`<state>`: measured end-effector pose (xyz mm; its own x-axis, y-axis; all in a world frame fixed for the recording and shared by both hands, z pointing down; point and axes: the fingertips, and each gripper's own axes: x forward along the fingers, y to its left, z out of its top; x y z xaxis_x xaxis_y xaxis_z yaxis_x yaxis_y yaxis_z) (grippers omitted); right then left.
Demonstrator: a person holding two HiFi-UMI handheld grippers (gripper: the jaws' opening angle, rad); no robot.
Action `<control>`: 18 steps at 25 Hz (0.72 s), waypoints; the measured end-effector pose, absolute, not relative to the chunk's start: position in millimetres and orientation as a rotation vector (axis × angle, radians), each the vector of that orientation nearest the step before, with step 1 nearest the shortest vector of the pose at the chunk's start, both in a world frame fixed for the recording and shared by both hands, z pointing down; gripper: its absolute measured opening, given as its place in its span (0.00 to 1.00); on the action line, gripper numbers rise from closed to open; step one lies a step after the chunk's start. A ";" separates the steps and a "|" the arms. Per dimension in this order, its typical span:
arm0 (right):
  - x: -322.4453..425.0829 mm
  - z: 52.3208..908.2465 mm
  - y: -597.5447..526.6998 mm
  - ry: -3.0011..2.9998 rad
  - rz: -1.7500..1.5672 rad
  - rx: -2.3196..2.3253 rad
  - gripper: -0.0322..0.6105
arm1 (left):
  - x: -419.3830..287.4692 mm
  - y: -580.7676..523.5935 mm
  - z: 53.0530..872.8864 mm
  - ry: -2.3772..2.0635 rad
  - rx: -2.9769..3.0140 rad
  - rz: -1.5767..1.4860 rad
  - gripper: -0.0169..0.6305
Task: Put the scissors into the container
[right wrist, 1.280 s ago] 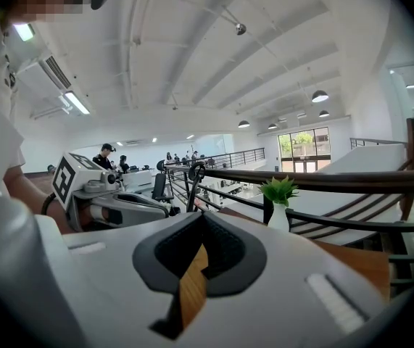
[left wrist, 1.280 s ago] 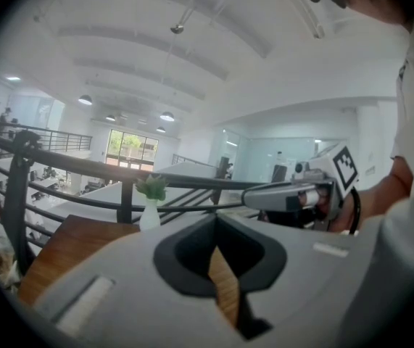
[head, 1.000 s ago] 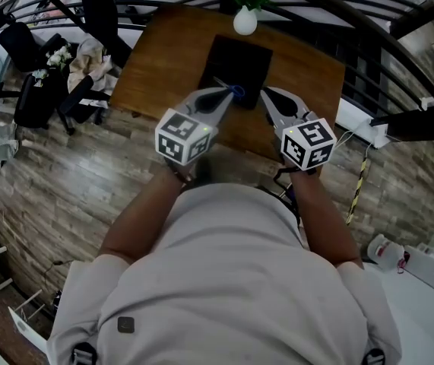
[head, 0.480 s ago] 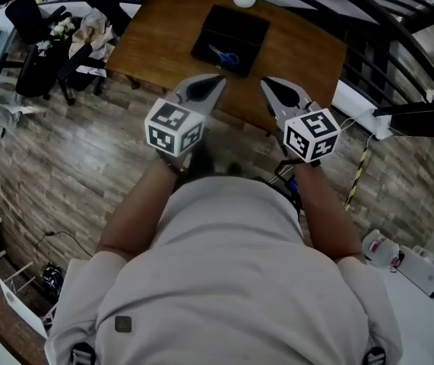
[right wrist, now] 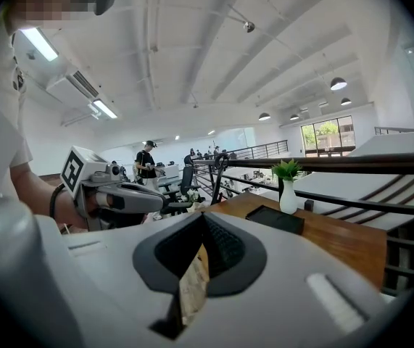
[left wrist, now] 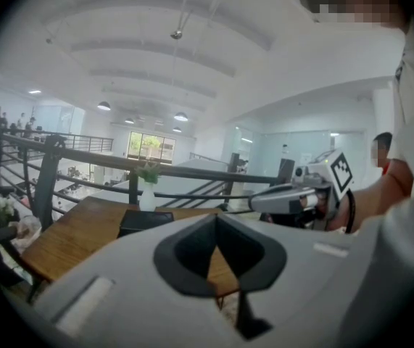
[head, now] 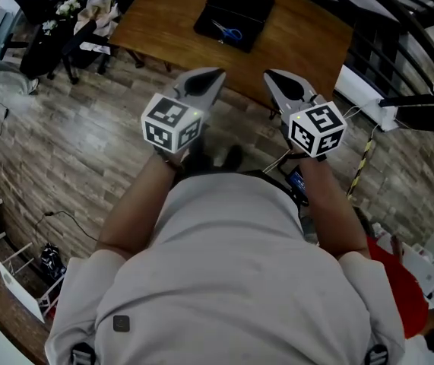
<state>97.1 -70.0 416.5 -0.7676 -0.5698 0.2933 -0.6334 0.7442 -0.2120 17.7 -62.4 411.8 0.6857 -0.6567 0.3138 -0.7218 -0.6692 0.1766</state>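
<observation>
On the wooden surface the scissors lie inside the black container, while the left tongs and right tongs hover over the floor, well apart from it, both closed on nothing, so the job looks done with nothing left to grasp.
</observation>
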 end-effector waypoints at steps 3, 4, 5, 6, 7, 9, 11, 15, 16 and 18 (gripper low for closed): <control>96.4 413.4 -61.2 -2.736 0.430 0.964 0.06 | 16.1 -54.1 409.4 -1.081 2.629 0.329 0.03; 95.7 412.7 -58.8 -2.736 0.428 0.970 0.06 | 15.6 -52.0 409.2 -1.072 2.633 0.328 0.03; 94.8 411.8 -56.9 -2.734 0.426 0.976 0.06 | 15.3 -49.9 408.9 -1.061 2.636 0.324 0.03; 93.7 410.7 -55.0 -2.732 0.424 0.984 0.06 | 14.9 -47.7 408.5 -1.049 2.639 0.321 0.03; 92.4 409.3 -52.9 -2.730 0.423 0.991 0.06 | 14.3 -45.2 407.8 -1.039 2.642 0.320 0.03; 89.8 405.5 -48.4 -2.728 0.426 1.007 0.06 | 12.0 -40.5 404.7 -1.023 2.650 0.320 0.03; 85.6 402.4 -43.7 -2.726 0.432 1.019 0.06 | 7.1 -37.1 399.7 -1.012 2.663 0.315 0.03; 68.3 399.6 -34.1 -2.725 0.446 1.046 0.06 | -13.0 -29.8 394.9 -0.999 2.674 0.305 0.03; 62.6 398.1 -29.6 -2.726 0.446 1.053 0.06 | -18.5 -26.2 393.9 -0.994 2.677 0.305 0.03; 50.2 394.6 -19.8 -2.728 0.441 1.060 0.06 | -29.1 -18.8 390.4 -0.982 2.687 0.303 0.03</control>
